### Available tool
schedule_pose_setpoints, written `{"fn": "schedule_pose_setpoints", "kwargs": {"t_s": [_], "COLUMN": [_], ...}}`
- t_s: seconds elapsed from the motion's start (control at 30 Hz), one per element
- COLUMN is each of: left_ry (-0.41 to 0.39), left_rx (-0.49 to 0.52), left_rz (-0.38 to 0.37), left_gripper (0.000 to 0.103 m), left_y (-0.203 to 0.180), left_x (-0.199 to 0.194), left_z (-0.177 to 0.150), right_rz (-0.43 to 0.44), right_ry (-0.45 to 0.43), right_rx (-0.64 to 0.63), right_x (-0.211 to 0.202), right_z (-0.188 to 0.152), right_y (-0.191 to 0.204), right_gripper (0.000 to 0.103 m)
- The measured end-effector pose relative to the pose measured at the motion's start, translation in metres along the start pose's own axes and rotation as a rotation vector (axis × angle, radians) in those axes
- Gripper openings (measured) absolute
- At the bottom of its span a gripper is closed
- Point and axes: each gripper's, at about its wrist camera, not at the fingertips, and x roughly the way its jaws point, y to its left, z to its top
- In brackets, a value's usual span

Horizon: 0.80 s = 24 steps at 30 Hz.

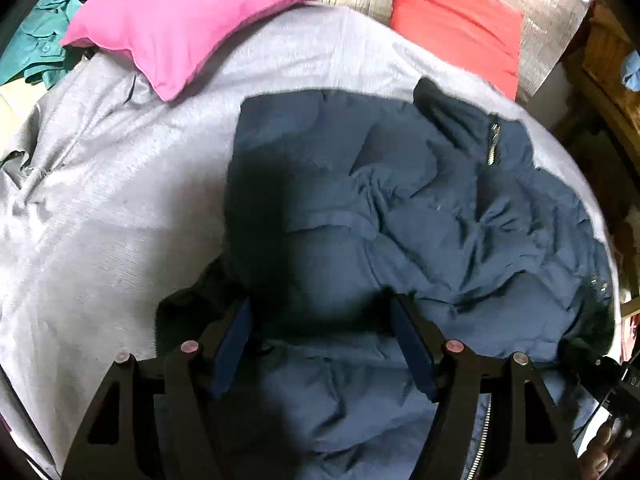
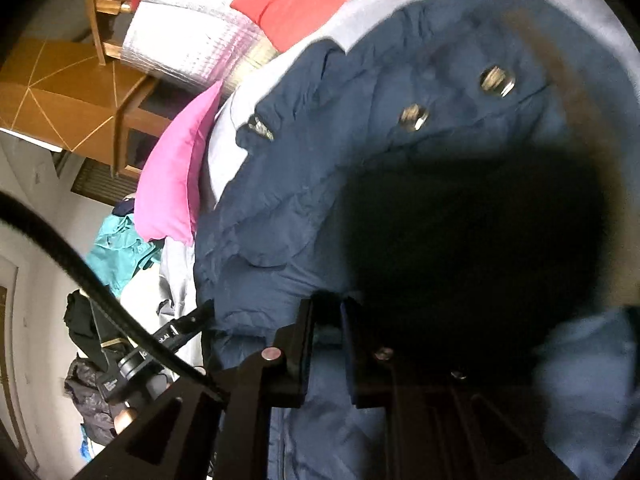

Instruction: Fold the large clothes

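A dark blue padded jacket [image 1: 420, 208] lies crumpled on a grey bed sheet [image 1: 120, 200]. Its zipper [image 1: 494, 140] shows at the far right. My left gripper [image 1: 320, 316] is open just above the jacket's near part, with the fabric between and under its fingers. In the right wrist view the jacket [image 2: 320, 168] fills the frame, with two metal snaps [image 2: 414, 116] on it. My right gripper [image 2: 328, 320] has its jaws close together with jacket fabric between them. The left gripper [image 2: 176, 332] shows at the lower left there.
A pink pillow [image 1: 180, 20] and a red pillow [image 1: 452, 20] lie at the head of the bed. Teal clothing [image 1: 36, 48] is piled at the far left. A silver quilted cover [image 2: 192, 40] and a wooden chair [image 2: 108, 40] stand beyond the bed.
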Motion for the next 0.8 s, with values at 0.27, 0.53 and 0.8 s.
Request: {"fn": "schedule_pose_setpoints", "kwargs": {"t_s": [0.27,0.53,0.8], "left_ry": [-0.060,0.007,-0.003], "left_rx": [0.031,-0.017,-0.084], "left_rz": [0.012,0.018,0.063], "left_gripper": [0.072,0.072,0.072], "left_y": [-0.005,0.003,0.027], "left_x": [-0.012,0.000,-0.003], "left_z": [0.000,-0.004,0.001], "right_rz": [-0.094,-0.104,-0.117], "right_ry": [-0.123,-0.100,-0.120], "right_rx": [0.097,0.079,0.117], "right_x": [-0.053,-0.059,-0.061], "right_z": [0.006,0.006,0.016], "right_y": [-0.038,-0.039,-0.063], "right_gripper": [0.016,0.017,0.017]}}
